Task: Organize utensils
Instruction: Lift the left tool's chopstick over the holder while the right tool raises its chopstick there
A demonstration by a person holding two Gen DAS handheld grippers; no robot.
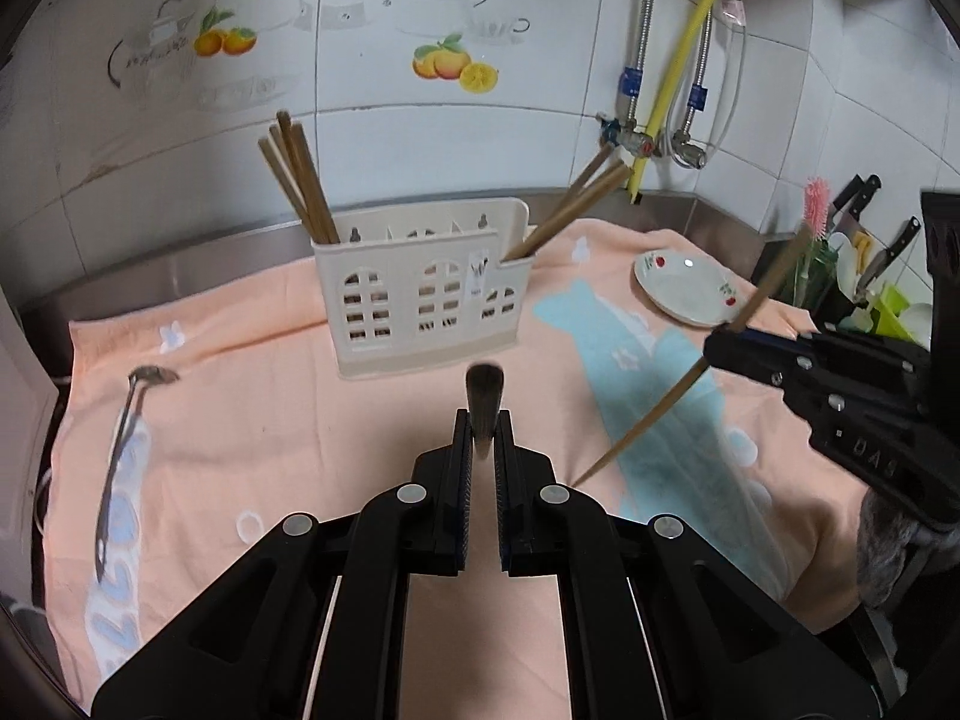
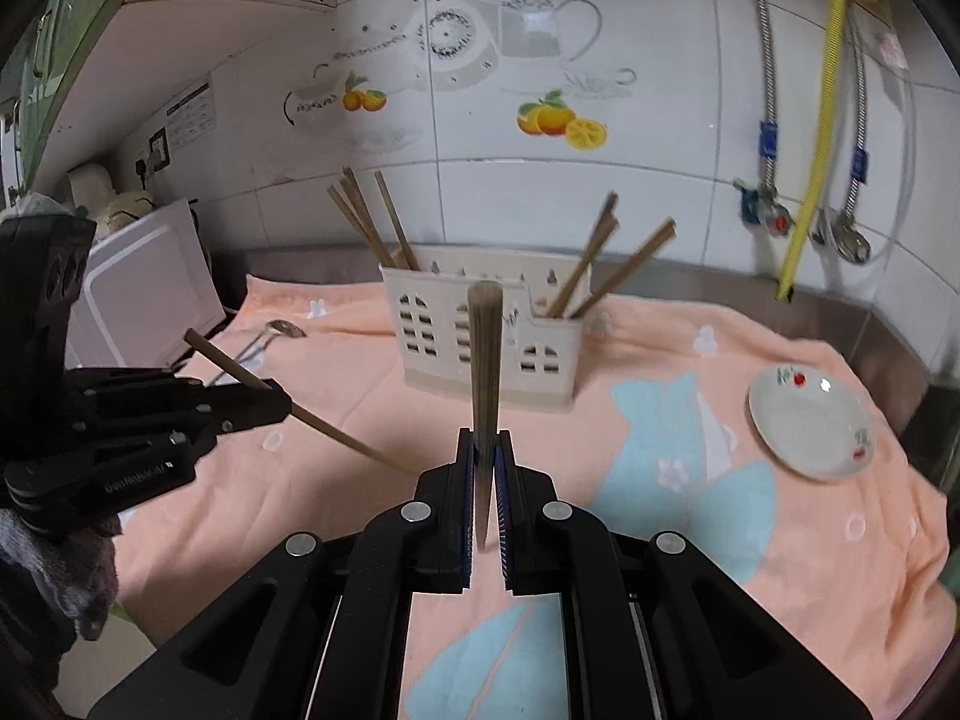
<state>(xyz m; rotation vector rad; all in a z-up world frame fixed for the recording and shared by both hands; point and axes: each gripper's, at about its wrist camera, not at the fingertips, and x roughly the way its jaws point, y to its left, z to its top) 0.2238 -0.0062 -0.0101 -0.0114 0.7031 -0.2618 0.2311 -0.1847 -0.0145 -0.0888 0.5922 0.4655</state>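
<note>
Two handheld grippers are hovering over a bench covered by a peach towel [image 1: 288,420]. The left gripper [image 1: 483,420] is holding its jaws nearly shut on one chopstick [image 1: 483,399], which is pointing away from the camera. The right gripper [image 2: 485,441] is pinching a second chopstick [image 2: 485,360] the same way, jaws narrow. Behind them a cream rack [image 1: 420,306] is standing on the towel with more chopsticks leaning in its left and right ends. A spoon [image 1: 123,426] is lying at the left; a plate [image 1: 684,288] is sitting at the right.
</note>
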